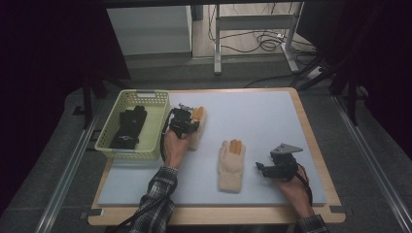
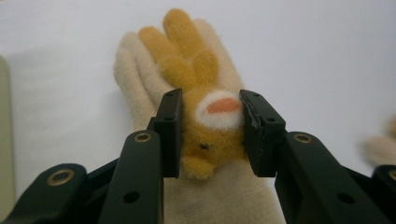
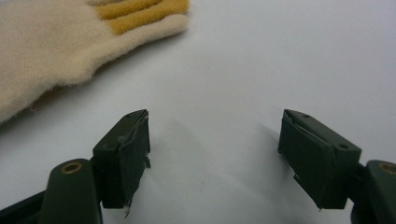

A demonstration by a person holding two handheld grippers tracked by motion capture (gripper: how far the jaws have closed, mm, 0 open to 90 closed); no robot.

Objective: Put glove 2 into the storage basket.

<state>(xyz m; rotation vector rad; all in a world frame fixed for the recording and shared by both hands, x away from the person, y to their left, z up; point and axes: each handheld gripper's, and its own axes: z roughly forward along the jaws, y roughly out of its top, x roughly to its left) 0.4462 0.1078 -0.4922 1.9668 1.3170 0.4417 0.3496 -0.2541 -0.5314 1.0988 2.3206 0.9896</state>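
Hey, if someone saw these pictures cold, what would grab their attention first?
Probably the left claw pinching the orange animal face on a cream glove beside the yellow basket, which holds a black glove. Next, the matching cream glove lying mid-mat, with the right claw open and empty nearby.

Pale yellow plastic basket (image 1: 154, 127) sits far left on the light grey mat (image 1: 262, 121), black glove (image 1: 129, 127) inside. Left gripper (image 1: 186, 116) is over one cream fuzzy glove (image 1: 197, 127) right beside it. The other cream glove with orange fingers (image 1: 231, 164) lies mid-mat, right gripper (image 1: 268, 167) just to its right.
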